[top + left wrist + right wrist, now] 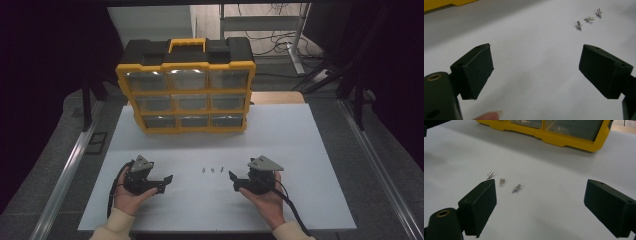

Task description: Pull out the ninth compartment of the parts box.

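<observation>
- Three small metal pins lie in a short row on the white worktop point(300, 150), at centre frame in the high view: pin one point(203, 170), pin two point(212, 169), pin three point(220, 169). They are close together but look apart from each other.
- The left gripper point(169, 179) rests low at lower left of the high view, jaws spread wide and holding nothing. In its own view the pins sit at upper right, well ahead of the jaws.
- The right gripper point(232, 176) sits at lower right of centre, also spread and empty. In its view the pins lie just past its left jaw, near left of centre.
- The yellow organiser point(186, 87) stands upright at the top centre of the high view, drawers shut as far as can be told. It is well apart from the pins.
- The step in hand looks like a pick of one pin, and the right gripper seems better placed.
- To do it well: go for an end pin of the row, not the middle one, so that the jaws do not knock its neighbours.
- Bring the jaws down either side of the pin's shaft, low to the worktop, then close slowly; such small round parts will likely roll or flick away under a fast pinch.
- Centre the pin on the pads, not at their edge.
</observation>
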